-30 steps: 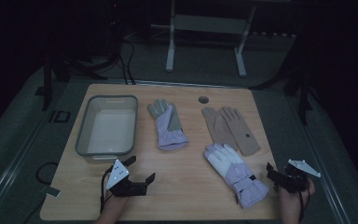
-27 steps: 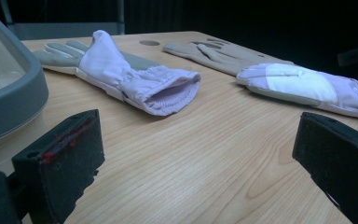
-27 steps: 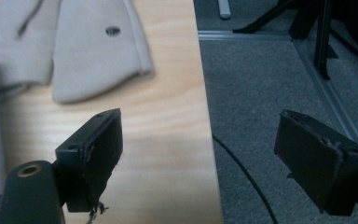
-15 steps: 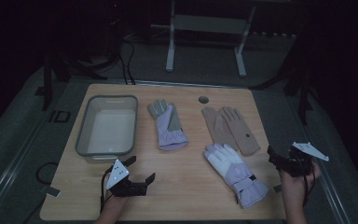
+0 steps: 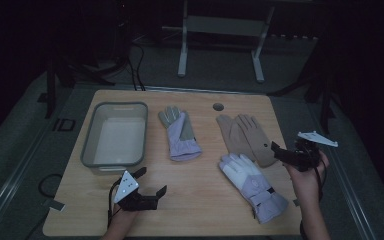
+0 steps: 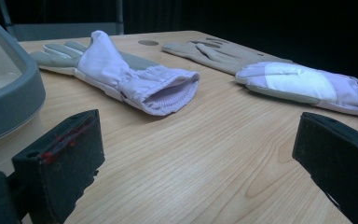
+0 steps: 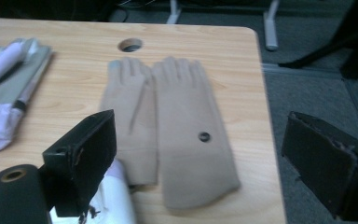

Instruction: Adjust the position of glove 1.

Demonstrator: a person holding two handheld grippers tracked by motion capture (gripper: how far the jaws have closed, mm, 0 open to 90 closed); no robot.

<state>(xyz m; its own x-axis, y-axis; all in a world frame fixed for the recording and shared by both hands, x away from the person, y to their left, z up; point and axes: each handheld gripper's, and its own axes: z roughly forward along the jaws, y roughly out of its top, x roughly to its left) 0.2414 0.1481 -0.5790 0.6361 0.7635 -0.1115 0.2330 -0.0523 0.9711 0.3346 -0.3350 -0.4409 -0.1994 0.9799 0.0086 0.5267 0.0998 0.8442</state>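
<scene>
I'm bringing my right gripper (image 5: 286, 155), jaws wide and empty, over the tan gloves (image 7: 177, 126) lying flat at the desk's (image 5: 200, 210) right side. They're probably two layers; I'm risking pinching only the top. My left gripper (image 5: 150, 184) is idling wide, empty.

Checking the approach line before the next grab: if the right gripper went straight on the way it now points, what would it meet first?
Most likely the tan gloves. The right gripper, jaws open, points at that pair, though height above the table is unclear.
</scene>
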